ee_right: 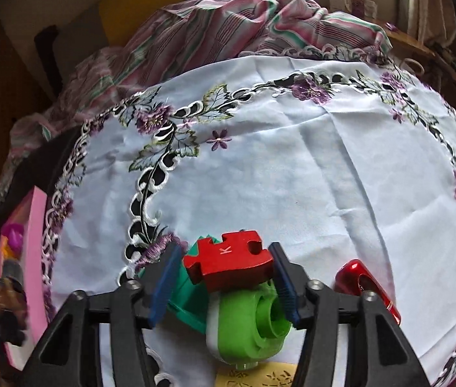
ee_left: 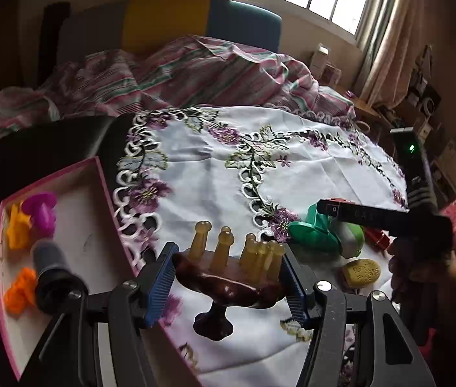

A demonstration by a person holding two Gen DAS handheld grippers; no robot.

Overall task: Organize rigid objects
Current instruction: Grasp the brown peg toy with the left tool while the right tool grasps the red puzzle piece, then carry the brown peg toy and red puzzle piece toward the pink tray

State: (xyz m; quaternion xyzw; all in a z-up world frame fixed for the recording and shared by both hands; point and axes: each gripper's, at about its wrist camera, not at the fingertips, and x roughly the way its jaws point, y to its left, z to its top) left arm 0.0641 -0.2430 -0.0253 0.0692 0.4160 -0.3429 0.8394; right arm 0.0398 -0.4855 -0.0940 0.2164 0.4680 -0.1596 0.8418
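My left gripper [ee_left: 228, 274] is shut on a dark brown wooden massager with amber prongs [ee_left: 228, 277], held just above the white embroidered cloth [ee_left: 215, 167], right of the pink box [ee_left: 105, 190]. The box holds purple [ee_left: 39, 213] and orange [ee_left: 18, 229] toys and a dark bottle [ee_left: 50, 264]. My right gripper [ee_right: 224, 274] is shut on a red puzzle-piece block [ee_right: 228, 262], above a light green roller [ee_right: 250, 325] and a dark green piece [ee_right: 186, 300]. In the left wrist view the right gripper's body [ee_left: 385, 219] hangs over the green pieces [ee_left: 318, 235].
A shiny red object [ee_right: 366, 287] lies right of my right gripper. A yellow embossed soap-like bar [ee_left: 361, 271] lies near the front. A striped blanket [ee_left: 176, 74] covers the bed behind the table. Shelves with clutter [ee_left: 421, 103] stand at the right.
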